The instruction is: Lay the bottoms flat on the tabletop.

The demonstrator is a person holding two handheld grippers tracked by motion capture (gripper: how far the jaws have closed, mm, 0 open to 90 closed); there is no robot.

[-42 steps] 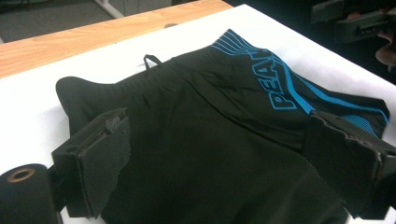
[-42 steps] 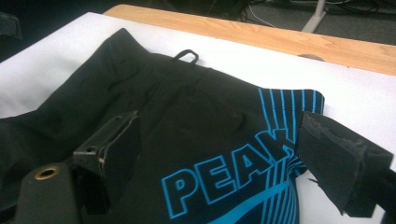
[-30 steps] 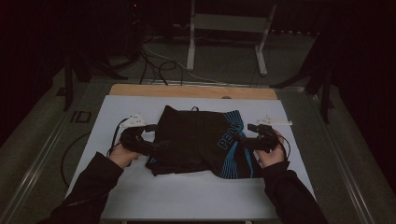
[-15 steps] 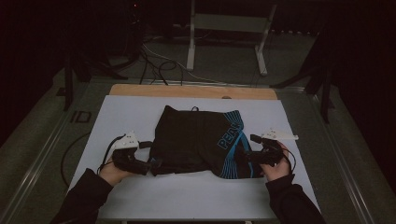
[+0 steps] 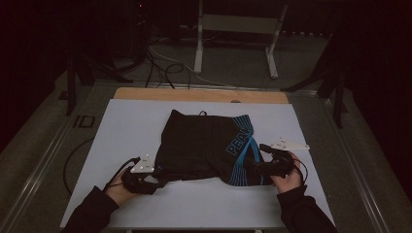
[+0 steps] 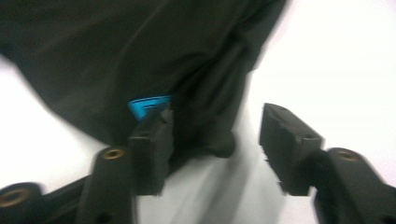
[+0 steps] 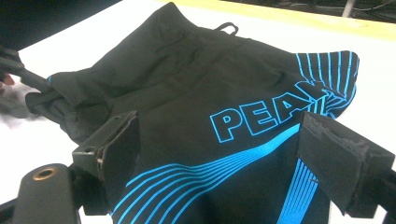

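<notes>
Black shorts [image 5: 201, 145] with blue stripes and the word PEAK lie flat on the white table [image 5: 121, 131]. My left gripper [image 5: 158, 178] rests at their near left corner, pointing right. In the left gripper view it [image 6: 215, 140] is open, and a fold of the black fabric [image 6: 205, 116] lies between the jaws, close to the left one. My right gripper [image 5: 250, 167] sits at the near right corner over the blue stripes, pointing left. In the right gripper view it [image 7: 224, 154] is wide open above the printed cloth [image 7: 252, 121], gripping nothing.
A wooden strip [image 5: 194, 94] runs along the table's far edge. Beyond it on the dark floor are cables [image 5: 160, 65] and a metal stand [image 5: 233, 24]. Bare white surface [image 5: 209, 206] lies between the shorts and the near edge.
Both hands have drawn back toward the near edge, from beside the middle of the shorts to their near corners. The shorts now lie flatter.
</notes>
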